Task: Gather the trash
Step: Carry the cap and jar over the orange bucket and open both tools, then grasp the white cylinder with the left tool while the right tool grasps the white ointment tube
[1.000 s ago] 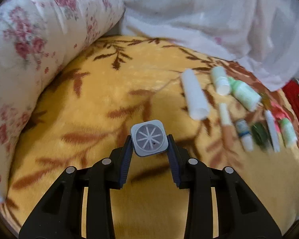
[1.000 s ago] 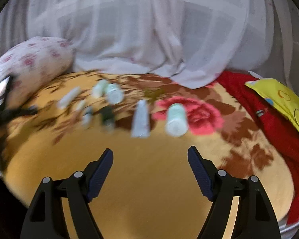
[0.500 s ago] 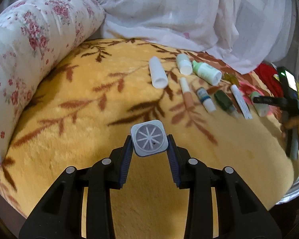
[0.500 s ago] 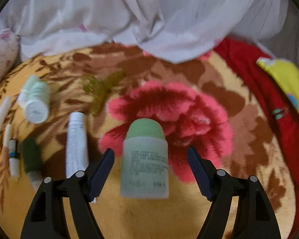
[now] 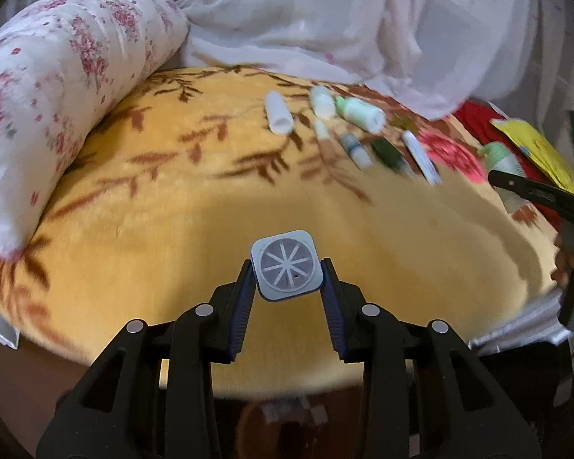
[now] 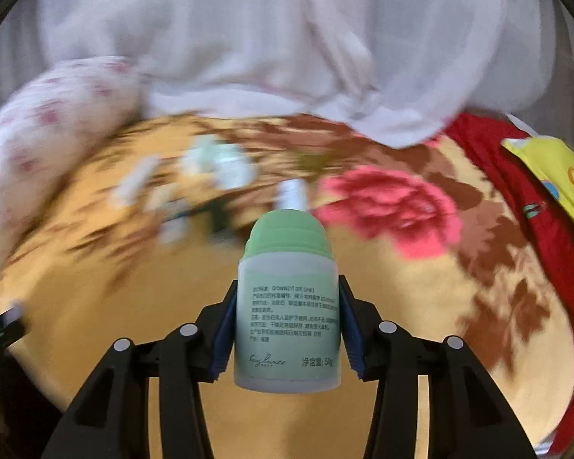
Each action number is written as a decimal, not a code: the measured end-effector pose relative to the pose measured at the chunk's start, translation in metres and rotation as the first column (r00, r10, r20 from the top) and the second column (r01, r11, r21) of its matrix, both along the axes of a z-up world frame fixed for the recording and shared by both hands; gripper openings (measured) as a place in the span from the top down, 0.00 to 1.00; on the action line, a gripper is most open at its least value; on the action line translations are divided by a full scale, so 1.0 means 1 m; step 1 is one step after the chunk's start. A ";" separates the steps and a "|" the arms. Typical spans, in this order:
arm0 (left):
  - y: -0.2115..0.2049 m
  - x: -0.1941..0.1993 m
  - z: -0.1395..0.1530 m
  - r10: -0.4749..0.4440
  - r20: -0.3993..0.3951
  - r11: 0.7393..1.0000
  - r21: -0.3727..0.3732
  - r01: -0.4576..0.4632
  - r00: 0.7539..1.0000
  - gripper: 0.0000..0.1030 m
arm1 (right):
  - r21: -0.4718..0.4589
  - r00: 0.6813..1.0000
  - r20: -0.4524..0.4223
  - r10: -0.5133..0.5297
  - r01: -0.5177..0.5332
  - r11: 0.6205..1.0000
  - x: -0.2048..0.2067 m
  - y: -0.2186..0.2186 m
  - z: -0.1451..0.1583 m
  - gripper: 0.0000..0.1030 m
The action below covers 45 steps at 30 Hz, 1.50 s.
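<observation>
Right gripper [image 6: 287, 329] is pinching the green-capped bottle [image 6: 289, 306] above the bed blanket [image 6: 134, 306], so pickup looks done; next comes carrying it to a bin, unseen. Left gripper [image 5: 287, 279] is clamping a grey square cap [image 5: 286, 265].

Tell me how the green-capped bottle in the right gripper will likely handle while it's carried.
The green-capped bottle looks like rigid plastic, so it probably won't crush. Its smooth rounded sides may slip between the right gripper pads. Set down on its side, it would likely roll on the blanket.
</observation>
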<state>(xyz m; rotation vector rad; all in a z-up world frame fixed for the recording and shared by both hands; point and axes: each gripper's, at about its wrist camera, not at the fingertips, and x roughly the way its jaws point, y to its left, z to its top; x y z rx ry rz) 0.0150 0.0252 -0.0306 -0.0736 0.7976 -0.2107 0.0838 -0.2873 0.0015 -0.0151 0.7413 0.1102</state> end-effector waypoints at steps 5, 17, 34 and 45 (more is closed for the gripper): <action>-0.004 -0.054 -0.016 -0.036 -0.058 0.999 0.011 0.037 0.998 0.67 | 0.091 0.985 -0.017 0.174 -0.171 0.981 -0.096 0.051 -0.008 0.54; -0.009 -0.128 -0.044 -0.092 -0.159 0.995 0.015 0.096 0.983 0.67 | 0.150 0.924 -0.200 0.327 -0.301 0.942 -0.178 0.119 -0.076 0.54; -0.002 -0.134 -0.005 -0.006 -0.019 0.996 0.087 0.007 1.000 0.13 | 0.058 0.983 -0.021 0.180 -0.179 0.982 -0.180 0.086 -0.034 0.05; -0.006 -0.081 0.020 0.020 0.046 0.995 0.099 -0.024 0.999 0.12 | -0.010 0.992 0.106 0.063 -0.062 0.998 -0.119 0.045 0.003 0.05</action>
